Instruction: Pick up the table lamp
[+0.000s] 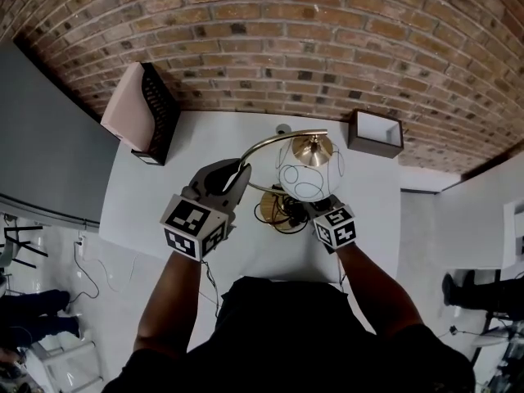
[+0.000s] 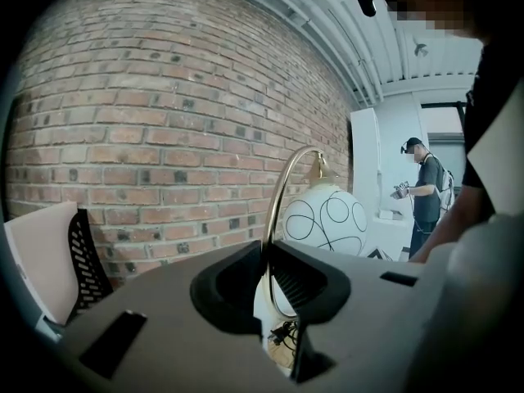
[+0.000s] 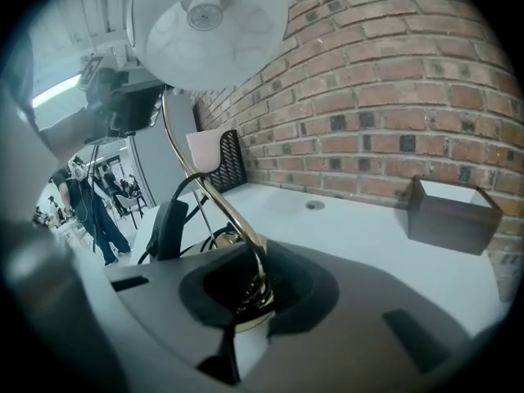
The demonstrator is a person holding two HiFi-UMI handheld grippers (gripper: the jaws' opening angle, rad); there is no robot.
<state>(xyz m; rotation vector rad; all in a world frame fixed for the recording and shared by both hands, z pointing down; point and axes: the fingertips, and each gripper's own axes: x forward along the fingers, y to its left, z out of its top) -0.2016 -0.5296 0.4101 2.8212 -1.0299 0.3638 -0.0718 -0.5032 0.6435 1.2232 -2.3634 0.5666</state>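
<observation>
The table lamp has a white globe shade [image 1: 309, 173] with black line drawings, a curved brass arm [image 1: 270, 140] and a round brass base [image 1: 274, 213] with a black cable coiled on it. My left gripper [image 1: 240, 170] is shut on the brass arm [image 2: 282, 187], with the globe [image 2: 325, 219] just beyond its jaws [image 2: 266, 256]. My right gripper [image 1: 315, 211] is shut on the lower brass stem [image 3: 214, 199] near the base, and the shade [image 3: 209, 19] hangs above it [image 3: 255, 281]. Whether the base touches the white table [image 1: 188, 162] I cannot tell.
A pink and black file holder [image 1: 146, 109] stands at the table's back left against the brick wall. A brown open box [image 1: 375, 132] sits at the back right. A black plug [image 3: 168, 223] lies by the lamp base. A person [image 2: 426, 195] stands far off.
</observation>
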